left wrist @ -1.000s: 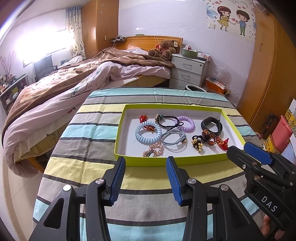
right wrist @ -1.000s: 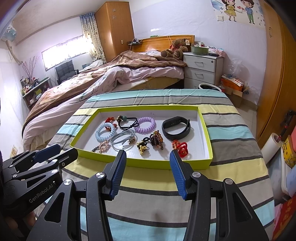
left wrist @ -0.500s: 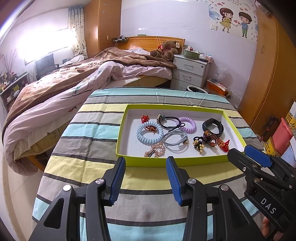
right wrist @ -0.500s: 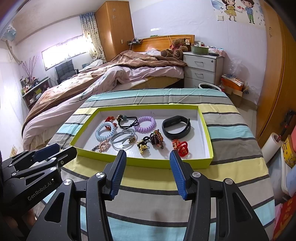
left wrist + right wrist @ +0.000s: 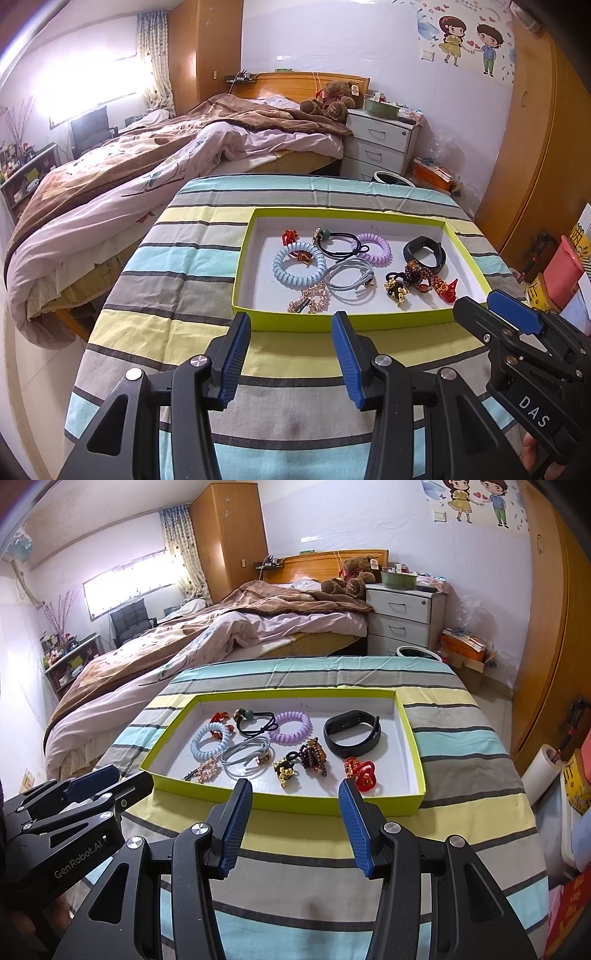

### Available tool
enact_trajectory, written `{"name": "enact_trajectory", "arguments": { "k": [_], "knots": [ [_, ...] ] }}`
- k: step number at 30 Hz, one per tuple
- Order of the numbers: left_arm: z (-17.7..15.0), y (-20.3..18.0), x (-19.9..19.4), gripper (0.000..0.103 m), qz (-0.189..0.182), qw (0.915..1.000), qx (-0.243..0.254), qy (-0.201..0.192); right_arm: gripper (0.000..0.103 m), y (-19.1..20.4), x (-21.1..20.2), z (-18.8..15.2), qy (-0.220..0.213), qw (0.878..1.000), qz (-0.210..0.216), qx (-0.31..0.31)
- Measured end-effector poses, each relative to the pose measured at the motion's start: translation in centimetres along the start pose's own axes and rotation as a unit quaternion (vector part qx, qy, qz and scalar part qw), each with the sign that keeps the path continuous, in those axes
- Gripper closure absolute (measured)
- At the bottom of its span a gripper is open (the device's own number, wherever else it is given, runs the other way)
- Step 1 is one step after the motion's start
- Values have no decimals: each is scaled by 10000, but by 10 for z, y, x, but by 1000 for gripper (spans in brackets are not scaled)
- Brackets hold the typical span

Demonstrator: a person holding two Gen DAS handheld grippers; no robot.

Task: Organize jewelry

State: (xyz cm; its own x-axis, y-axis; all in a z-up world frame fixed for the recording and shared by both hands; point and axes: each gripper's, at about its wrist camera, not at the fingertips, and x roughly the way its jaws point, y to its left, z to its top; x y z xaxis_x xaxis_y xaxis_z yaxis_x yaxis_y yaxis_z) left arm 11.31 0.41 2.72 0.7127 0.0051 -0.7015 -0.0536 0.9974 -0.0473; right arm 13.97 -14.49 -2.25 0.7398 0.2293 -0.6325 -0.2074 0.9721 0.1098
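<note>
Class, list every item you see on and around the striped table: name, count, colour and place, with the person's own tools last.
Tray: 1, lime green with white floor, on striped tablecloth.
Coil hair ties: 2, light blue left, purple centre.
Wristband: 1, black, right.
Black elastic tie: 1, far side.
Grey cord bracelet: 1, centre.
Red ornament: 1, near right.
Bed: 1, brown and pink covers, behind.
Nightstand: 1, white, beside bed.
Left gripper: black, blue pads, jaws open.
Right gripper: same, jaws open.
</note>
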Motion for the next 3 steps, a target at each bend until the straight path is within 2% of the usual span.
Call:
{"name": "enact_trajectory", "arguments": {
  "k": [3],
  "knots": [
    [0,-1,-1,58,34,10000,6,2,53,0,0,0,4,10000,1,-8]
  ]
}}
